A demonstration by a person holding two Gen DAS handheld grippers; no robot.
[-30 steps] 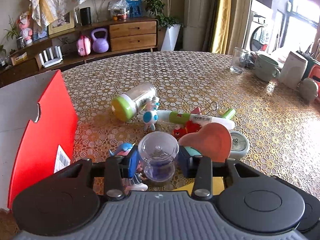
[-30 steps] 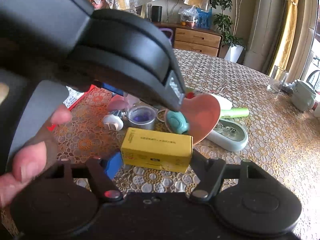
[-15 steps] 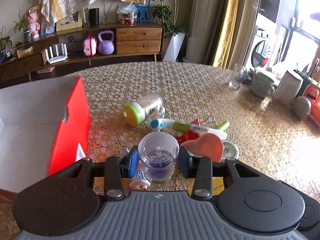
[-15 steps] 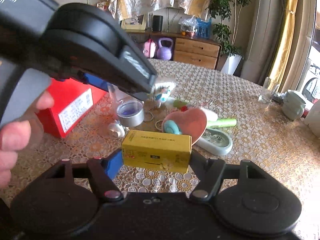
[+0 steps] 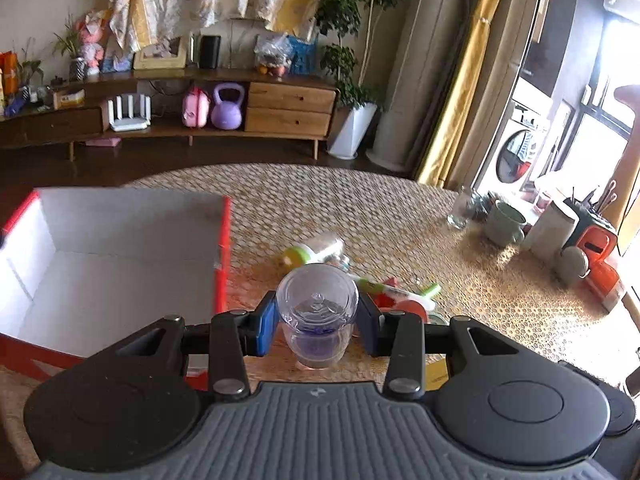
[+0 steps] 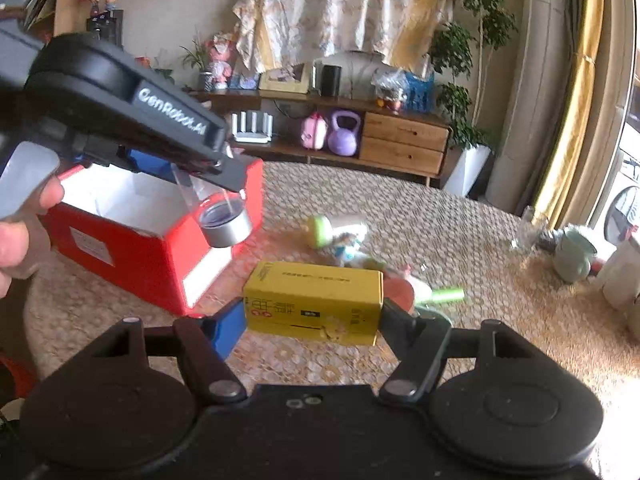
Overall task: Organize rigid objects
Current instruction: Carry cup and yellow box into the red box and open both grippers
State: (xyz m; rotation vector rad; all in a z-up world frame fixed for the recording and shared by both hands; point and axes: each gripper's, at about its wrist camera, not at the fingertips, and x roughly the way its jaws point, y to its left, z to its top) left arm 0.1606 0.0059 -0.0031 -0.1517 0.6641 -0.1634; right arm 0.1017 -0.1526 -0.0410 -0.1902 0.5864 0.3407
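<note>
My left gripper is shut on a small clear jar with a purple inside and holds it in the air beside the near right corner of an open red box with a white inside. In the right wrist view the left gripper carries the jar over the box's right edge. My right gripper is shut on a yellow carton, held above the table.
On the lace-covered table lie a green-capped bottle, a white tube with a green cap, a pink heart-shaped dish and small toys. A glass, a green mug and containers stand at the right edge.
Both grippers have risen with their objects. The left gripper has carried the jar up and left to the red box, whose white inside now shows.
</note>
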